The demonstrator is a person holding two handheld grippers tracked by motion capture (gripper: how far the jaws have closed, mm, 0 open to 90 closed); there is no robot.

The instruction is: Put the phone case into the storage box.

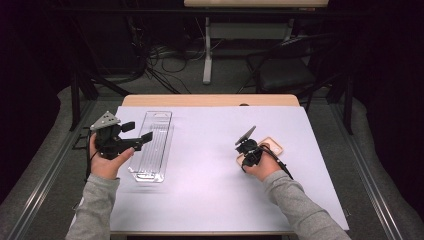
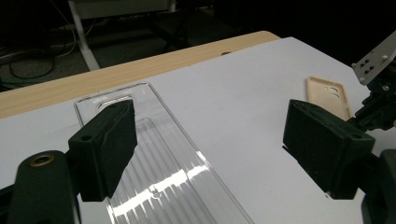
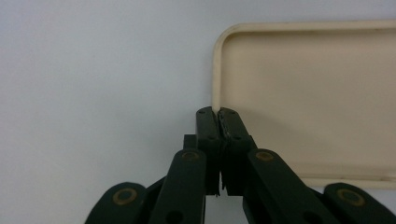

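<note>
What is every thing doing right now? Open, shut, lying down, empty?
Left gripper: open, jaws wide apart, held above the near end of the tray.
Right gripper: shut on the phone case's rim.
Clear plastic tray: lying flat on the white mat, empty.
Beige phone case: lying on the mat, hollow side up, empty, pinched at one edge.
White mat: spread flat over the table.

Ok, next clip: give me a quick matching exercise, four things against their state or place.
Things:
1. left gripper
2. right gripper
3. clear tray
4. beige phone case

States:
A. pinched at its rim
B. jaws wide open
C. lying at the table's left
D. jaws shut

Pairs: 1-B, 2-D, 3-C, 4-A
</note>
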